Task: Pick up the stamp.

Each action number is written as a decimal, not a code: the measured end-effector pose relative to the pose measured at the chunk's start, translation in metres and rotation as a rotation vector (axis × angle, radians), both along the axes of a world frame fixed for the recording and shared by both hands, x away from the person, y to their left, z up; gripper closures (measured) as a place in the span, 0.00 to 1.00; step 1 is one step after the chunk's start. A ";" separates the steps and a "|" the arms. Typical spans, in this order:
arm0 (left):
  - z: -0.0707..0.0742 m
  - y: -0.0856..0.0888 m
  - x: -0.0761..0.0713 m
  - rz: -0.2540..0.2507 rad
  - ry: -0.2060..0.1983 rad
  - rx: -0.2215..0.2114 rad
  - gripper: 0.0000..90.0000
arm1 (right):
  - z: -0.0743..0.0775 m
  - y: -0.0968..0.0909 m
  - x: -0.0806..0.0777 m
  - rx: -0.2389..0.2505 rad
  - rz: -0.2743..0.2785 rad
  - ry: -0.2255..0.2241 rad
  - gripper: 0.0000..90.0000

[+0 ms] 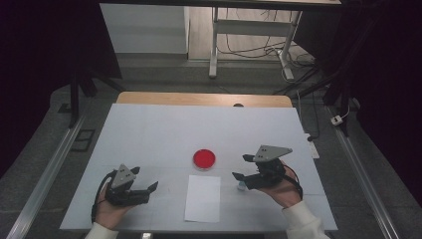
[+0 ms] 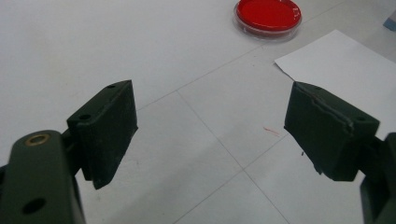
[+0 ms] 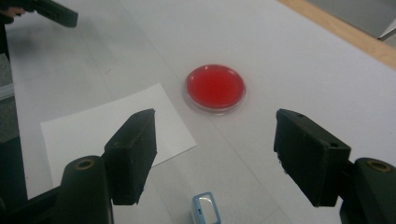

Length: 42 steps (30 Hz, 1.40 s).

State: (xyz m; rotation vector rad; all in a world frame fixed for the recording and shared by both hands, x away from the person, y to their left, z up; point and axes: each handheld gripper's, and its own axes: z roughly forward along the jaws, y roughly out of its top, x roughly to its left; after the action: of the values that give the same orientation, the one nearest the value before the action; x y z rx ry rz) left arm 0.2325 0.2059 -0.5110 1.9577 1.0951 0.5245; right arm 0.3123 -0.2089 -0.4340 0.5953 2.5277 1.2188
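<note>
From the high view, I have the red dish mid-tabletop, the paper sheet toward the near edge, and a small blue-rimmed item just beside my right gripper.

In the left gripper view, my left gripper hangs spread wide over bare table, empty.

In the right gripper view the jaws gape, empty, above that item; I'd drop straight down, centre it, then close gently.

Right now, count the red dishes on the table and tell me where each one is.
1. The dish sits mid-table, just beyond the paper, between the left claw and right claw.
</note>
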 end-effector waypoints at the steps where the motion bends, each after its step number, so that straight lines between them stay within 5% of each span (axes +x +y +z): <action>1: 0.000 0.000 0.000 0.000 0.000 0.001 0.19 | 0.000 0.000 0.000 0.000 0.000 0.000 0.32; 6: -0.003 -0.001 0.000 -0.002 0.006 0.010 0.19 | -0.020 0.000 0.004 -0.055 0.008 0.046 0.32; 22: -0.005 -0.002 0.000 -0.005 0.009 0.020 0.19 | -0.040 -0.007 0.006 -0.137 0.017 0.097 0.39; 36: -0.006 -0.002 0.001 -0.009 0.013 0.028 0.19 | -0.046 -0.008 0.001 -0.181 0.040 0.084 0.62; 42: -0.007 -0.002 0.001 -0.012 0.017 0.030 0.19 | -0.047 -0.009 0.001 -0.189 0.058 0.085 0.82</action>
State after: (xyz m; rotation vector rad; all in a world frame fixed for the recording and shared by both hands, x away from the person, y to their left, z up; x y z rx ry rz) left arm 0.2334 0.2040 -0.5180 1.9966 1.0907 0.5215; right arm 0.3130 -0.2176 -0.4813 0.5430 2.7089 0.9770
